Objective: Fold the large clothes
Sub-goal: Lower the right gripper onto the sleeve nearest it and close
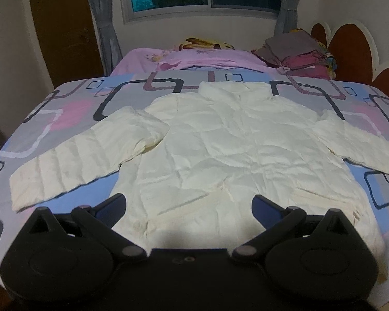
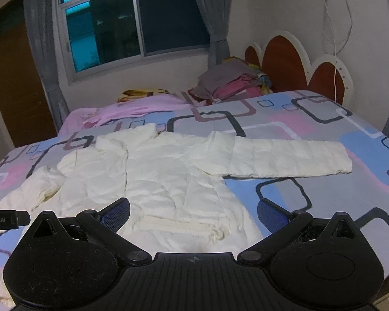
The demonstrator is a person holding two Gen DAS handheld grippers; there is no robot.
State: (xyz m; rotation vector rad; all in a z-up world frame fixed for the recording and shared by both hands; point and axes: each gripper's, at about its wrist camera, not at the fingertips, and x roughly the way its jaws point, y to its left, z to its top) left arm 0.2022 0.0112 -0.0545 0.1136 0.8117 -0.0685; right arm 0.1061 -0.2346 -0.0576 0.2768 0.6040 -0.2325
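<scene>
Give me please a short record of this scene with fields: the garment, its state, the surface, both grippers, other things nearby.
garment: cream padded jacket
state: spread flat, unfolded, both sleeves out to the sides
surface: bed with patterned sheet
left gripper: open, holding nothing, over the jacket's near hem
right gripper: open, holding nothing, over the jacket's near hem
nearby: pile of folded clothes at the headboard; window with grey curtains

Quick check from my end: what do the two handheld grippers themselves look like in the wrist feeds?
Both are matte black plastic: two rounded teardrop lobes, linkage arms with grey pivot pins, and blue textured pads on the fingers. The left gripper has a smooth centre plate; the right gripper has a ribbed one with a small crosshair mark. No hands or sleeves show.
</scene>
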